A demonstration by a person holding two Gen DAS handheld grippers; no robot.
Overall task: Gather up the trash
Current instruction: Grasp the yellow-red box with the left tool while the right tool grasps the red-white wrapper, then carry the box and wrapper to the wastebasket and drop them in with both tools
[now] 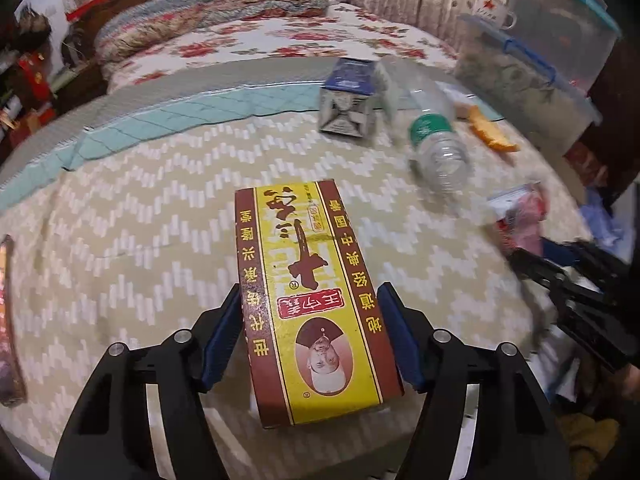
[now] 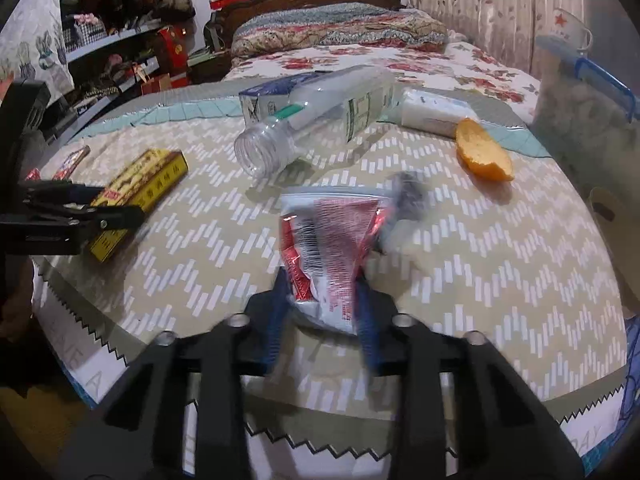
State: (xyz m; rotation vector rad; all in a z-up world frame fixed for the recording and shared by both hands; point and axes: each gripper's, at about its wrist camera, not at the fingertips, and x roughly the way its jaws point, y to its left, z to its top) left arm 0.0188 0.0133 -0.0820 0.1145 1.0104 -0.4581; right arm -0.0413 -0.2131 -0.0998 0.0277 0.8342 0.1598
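Observation:
My left gripper [image 1: 310,300] is shut on a yellow and brown carton [image 1: 308,280], its blue pads against both long sides, just above the bed cover. The carton also shows in the right wrist view [image 2: 140,192] with the left gripper [image 2: 120,216] on it. My right gripper [image 2: 320,284] is shut on a crumpled red and white wrapper [image 2: 328,248]; it shows blurred in the left wrist view [image 1: 516,216]. An empty clear bottle [image 2: 312,116] lies uncapped on its side. An orange peel [image 2: 484,152] lies to the right.
A blue and white milk carton [image 1: 348,96] stands behind the bottle. A white packet [image 2: 432,112] lies beside the peel. A clear storage box [image 1: 536,76] with blue clips stands at the right. A small wrapper [image 2: 74,160] lies at the left. Pillows [image 2: 336,28] sit at the headboard.

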